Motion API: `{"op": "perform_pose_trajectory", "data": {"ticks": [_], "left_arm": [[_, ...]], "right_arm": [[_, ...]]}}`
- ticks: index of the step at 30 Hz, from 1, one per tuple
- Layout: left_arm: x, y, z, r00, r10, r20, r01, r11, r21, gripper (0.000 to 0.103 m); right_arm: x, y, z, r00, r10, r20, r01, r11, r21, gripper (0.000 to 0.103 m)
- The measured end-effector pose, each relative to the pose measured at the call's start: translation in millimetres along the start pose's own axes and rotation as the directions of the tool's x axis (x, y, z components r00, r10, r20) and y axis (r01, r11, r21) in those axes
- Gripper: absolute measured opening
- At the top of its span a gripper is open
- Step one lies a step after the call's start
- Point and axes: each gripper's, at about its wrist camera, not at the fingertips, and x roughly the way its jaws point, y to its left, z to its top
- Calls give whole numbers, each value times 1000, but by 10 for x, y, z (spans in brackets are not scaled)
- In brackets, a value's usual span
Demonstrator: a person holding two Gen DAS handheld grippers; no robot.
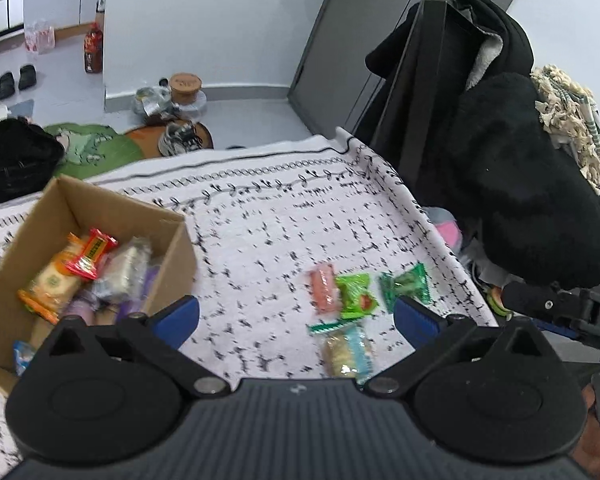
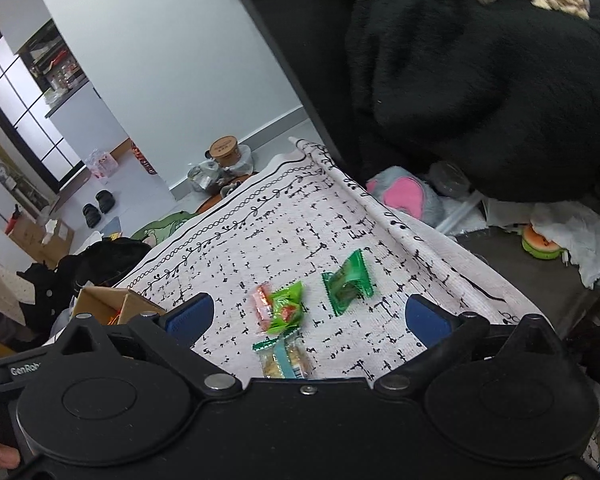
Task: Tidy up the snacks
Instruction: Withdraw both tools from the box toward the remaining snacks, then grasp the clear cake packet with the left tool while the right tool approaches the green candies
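Note:
A cardboard box at the left of the patterned cloth holds several wrapped snacks, a red packet on top. Loose on the cloth lie a pink snack, a light green packet, a dark green packet and a clear cracker pack. My left gripper hangs open above the cloth between box and loose snacks, holding nothing. My right gripper is open too, empty, with the pink snack, light green packet, dark green packet and cracker pack below it. The box corner shows at its left.
The cloth-covered table ends at the right near a black chair piled with dark clothing. On the floor beyond are jars, shoes, a green mat and a black bag. A pink plush lies beside the table.

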Motion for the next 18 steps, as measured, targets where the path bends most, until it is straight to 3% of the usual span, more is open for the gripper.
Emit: {"op": "perform_pose_trajectory", "data": {"ticks": [2,18], "left_arm": [[27,-53,-18,1000,26,1,-26,1000,-1,103],[676,-325,-313,995,-18,-96,12,998,-66,99]], "right_arm": [[20,-38,7,1000,1,-7,-1,1000,7,103],[380,-332,-49,995,-18,-102,26,996,80,103]]}}
